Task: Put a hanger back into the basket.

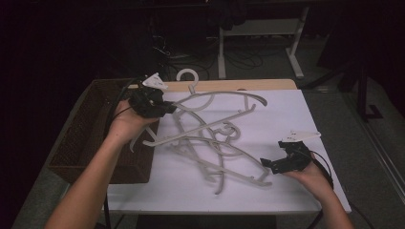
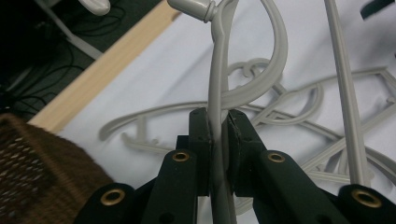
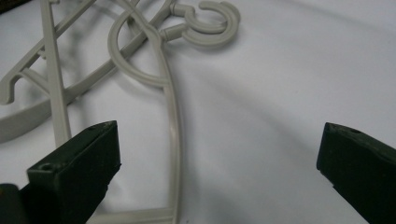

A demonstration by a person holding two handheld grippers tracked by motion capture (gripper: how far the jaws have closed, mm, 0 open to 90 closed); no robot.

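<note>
Left hand-held gripper point(image 1: 165, 107) clenched on a hanger point(image 2: 217, 93) beside the basket point(image 1: 95, 129), right hand-held gripper point(image 1: 267, 164) released at the tangled pile's point(image 1: 215, 148) near-right end on the worktop point(image 1: 296, 114).

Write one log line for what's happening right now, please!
left gripper: shut on grey hanger | right gripper: open over hanger pile | wicker basket: left of white table

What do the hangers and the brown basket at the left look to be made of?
Hangers: likely moulded plastic, matte pale grey, with thin ribbed arms and one-piece hooks; the left gripper clamps one. Basket: woven wicker or rattan, going by its dark brown plaited texture, though a synthetic weave can't be ruled out.
</note>
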